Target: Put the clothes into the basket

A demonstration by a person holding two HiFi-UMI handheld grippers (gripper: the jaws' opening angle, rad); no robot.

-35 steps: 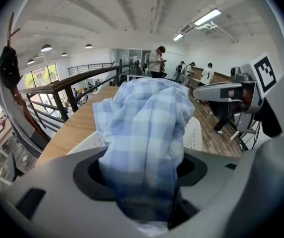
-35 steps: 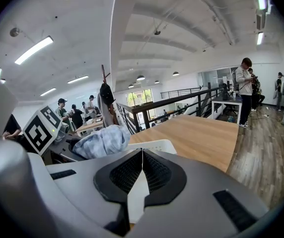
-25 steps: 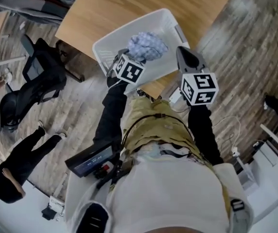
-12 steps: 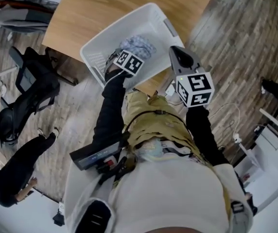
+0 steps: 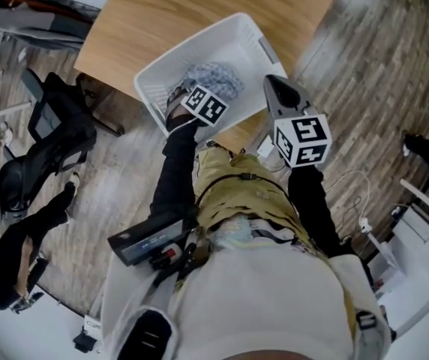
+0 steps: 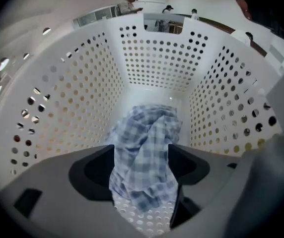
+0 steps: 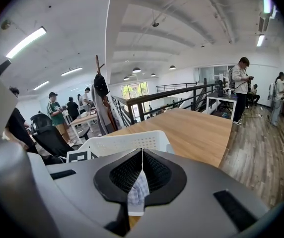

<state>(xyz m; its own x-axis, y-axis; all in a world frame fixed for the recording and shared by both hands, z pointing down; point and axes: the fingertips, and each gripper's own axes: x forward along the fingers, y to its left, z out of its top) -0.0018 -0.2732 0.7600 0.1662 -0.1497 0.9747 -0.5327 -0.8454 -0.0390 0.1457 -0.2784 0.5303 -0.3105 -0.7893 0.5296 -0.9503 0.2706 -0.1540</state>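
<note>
A white perforated basket stands at the near corner of a wooden table. A blue-and-white checked cloth lies inside it. My left gripper reaches down into the basket. In the left gripper view the cloth rests on the basket floor, between the jaws of my left gripper. Those jaws stand wide and are opening. The basket walls surround it. My right gripper hovers beside the basket's right rim. Seen close, my right gripper has its jaws together with nothing held.
A black office chair stands left of the table on the wood floor. A person in dark clothes is at the far left. The right gripper view shows the basket rim, the tabletop and several people standing around the room.
The left gripper has gone down into the basket with the cloth. The cloth, bunched up high before, now lies low on the basket floor. The right gripper has hardly moved.
</note>
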